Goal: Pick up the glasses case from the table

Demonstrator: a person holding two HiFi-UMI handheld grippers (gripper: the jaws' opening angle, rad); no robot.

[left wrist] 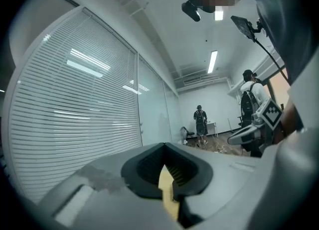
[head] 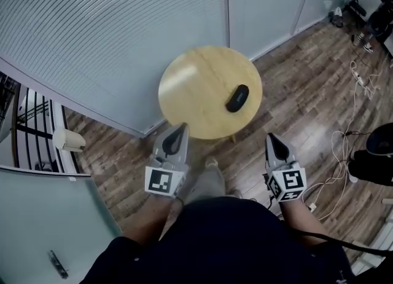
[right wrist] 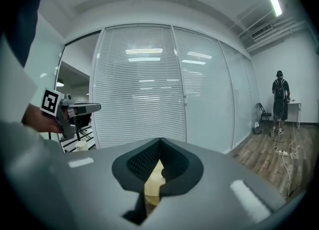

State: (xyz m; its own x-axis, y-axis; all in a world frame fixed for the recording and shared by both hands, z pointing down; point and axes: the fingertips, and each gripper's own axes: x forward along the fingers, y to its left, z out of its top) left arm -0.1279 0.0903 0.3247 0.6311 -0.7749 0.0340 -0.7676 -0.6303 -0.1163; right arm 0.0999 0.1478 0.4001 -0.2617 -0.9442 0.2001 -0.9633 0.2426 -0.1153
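Note:
A black oval glasses case [head: 237, 98] lies on the right part of a round pale wooden table [head: 196, 86]. My left gripper [head: 180, 127] is shut and empty, and its tip reaches the table's near edge, left of the case. My right gripper [head: 271, 137] is also shut and empty; it hangs over the floor just off the table's near right side. In the left gripper view the jaws of the left gripper [left wrist: 165, 148] meet, with a sliver of tabletop [left wrist: 167, 184] showing through the notch. The right gripper view shows the right gripper [right wrist: 160, 143] closed, with the tabletop [right wrist: 149, 186] behind it.
A glass wall with white blinds [head: 123, 24] stands behind the table. White cables and a power strip [head: 356, 80] lie on the wood floor at the right. A black railing [head: 27, 129] is at the left. A person [left wrist: 200, 124] stands far down the room.

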